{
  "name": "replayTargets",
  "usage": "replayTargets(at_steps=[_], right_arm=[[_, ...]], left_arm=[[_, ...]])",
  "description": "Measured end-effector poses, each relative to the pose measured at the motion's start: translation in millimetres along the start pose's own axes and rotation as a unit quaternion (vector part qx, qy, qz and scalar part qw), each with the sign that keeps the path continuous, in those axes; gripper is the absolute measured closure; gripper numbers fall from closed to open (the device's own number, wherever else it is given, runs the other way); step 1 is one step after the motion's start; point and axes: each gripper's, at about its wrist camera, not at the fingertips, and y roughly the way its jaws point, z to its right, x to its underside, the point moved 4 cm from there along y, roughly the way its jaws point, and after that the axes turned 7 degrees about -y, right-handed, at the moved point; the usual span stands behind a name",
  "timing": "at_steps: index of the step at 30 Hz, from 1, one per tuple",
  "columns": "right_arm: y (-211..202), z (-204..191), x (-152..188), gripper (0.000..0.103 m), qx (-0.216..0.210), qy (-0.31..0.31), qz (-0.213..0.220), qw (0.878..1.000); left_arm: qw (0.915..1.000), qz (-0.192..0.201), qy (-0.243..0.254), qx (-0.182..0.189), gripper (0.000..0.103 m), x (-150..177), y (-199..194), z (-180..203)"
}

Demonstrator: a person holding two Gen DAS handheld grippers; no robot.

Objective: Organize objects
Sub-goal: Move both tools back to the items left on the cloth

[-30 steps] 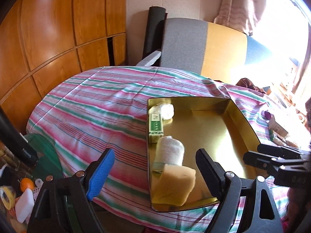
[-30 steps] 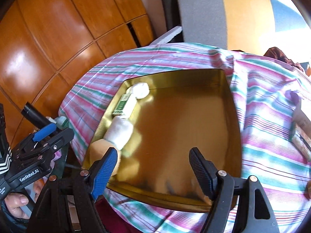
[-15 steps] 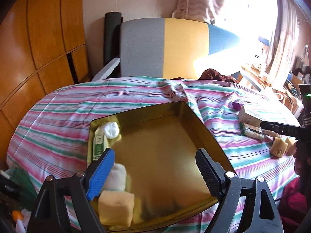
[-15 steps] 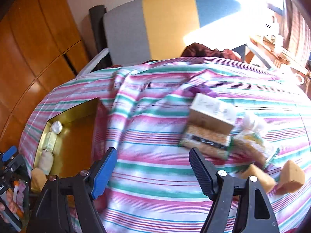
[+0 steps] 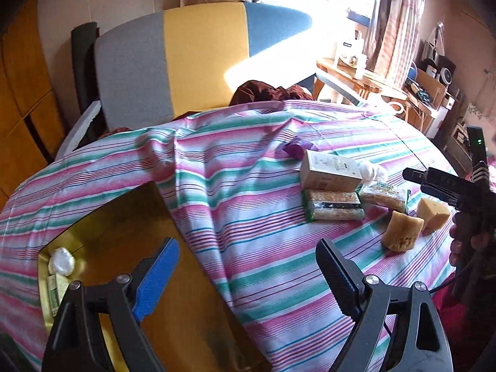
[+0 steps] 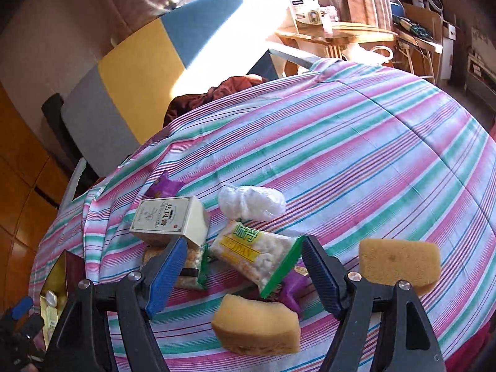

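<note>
A gold tray (image 5: 117,238) lies at the left of the striped tablecloth (image 5: 248,192), holding a white ball (image 5: 61,265) and a green box (image 5: 54,291) by its left wall. My left gripper (image 5: 248,266) hovers over the tray's right edge, its jaws opening with nothing between them. Further right lies a pile: a cream box (image 6: 170,217), a snack packet (image 6: 257,255), a second packet (image 6: 189,263), a white plastic bag (image 6: 251,203), purple wrappers (image 6: 164,186) and two sponges (image 6: 257,325) (image 6: 400,263). My right gripper (image 6: 245,266) hangs open just above the snack packet.
A grey, yellow and blue chair (image 5: 201,55) stands behind the table with a dark red cloth (image 5: 269,93) on its seat. A wooden side table (image 6: 334,34) with boxes is at the back right. Wooden cabinet panels (image 5: 18,93) line the left.
Both grippers have swung right, away from the tray and toward the pile of loose items. The right one now hangs over the snack packet. Neither has taken hold of anything.
</note>
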Motion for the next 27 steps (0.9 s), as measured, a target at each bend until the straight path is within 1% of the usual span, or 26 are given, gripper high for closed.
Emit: replayTargets(at_steps=[2,5,7,9,12,14,17,19,23,24,27], right_arm=[[1,8,-1,0.026,-0.005,0.019,-0.003,1.000],[1,15,0,0.026,-0.030,0.051,-0.010,0.998],[-2,17,0,0.026,-0.039,0.060,-0.009,0.997],[-5,16,-1,0.026,-0.051,0.063,-0.006,0.997],[-8,11,-1,0.026,-0.066,0.064,-0.005,0.996],[-9,9,-2,0.026,-0.073,0.063,-0.005,0.995],[-10,8,-2,0.026,-0.081,0.065,-0.007,0.995],[-11,13,-3,0.026,-0.086,0.076,-0.005,0.993],[-21,40,-7,0.026,-0.079,0.124,0.022,0.989],[-23,47,-7,0.026,-0.075,0.139,0.028,0.987],[-23,61,-6,0.026,-0.075,0.173,0.034,0.982]], left_arm=[[0.9997,-0.022,0.007,0.012,0.013,-3,20,19],[0.9984,-0.044,0.032,0.017,0.013,-4,48,46],[0.9973,-0.047,0.053,0.020,0.013,-5,63,63],[0.9947,-0.042,0.089,0.028,0.013,-7,76,81],[0.9856,-0.038,0.156,0.054,0.013,-12,92,106],[0.9803,-0.034,0.181,0.072,0.013,-20,101,118],[0.9706,-0.049,0.212,0.102,0.012,-27,120,133],[0.9647,-0.060,0.233,0.107,0.012,-28,134,141],[0.9566,-0.078,0.253,0.123,0.012,-28,154,147],[0.9553,-0.081,0.256,0.125,0.010,-28,158,148],[0.9497,-0.099,0.265,0.133,0.008,-22,169,151]])
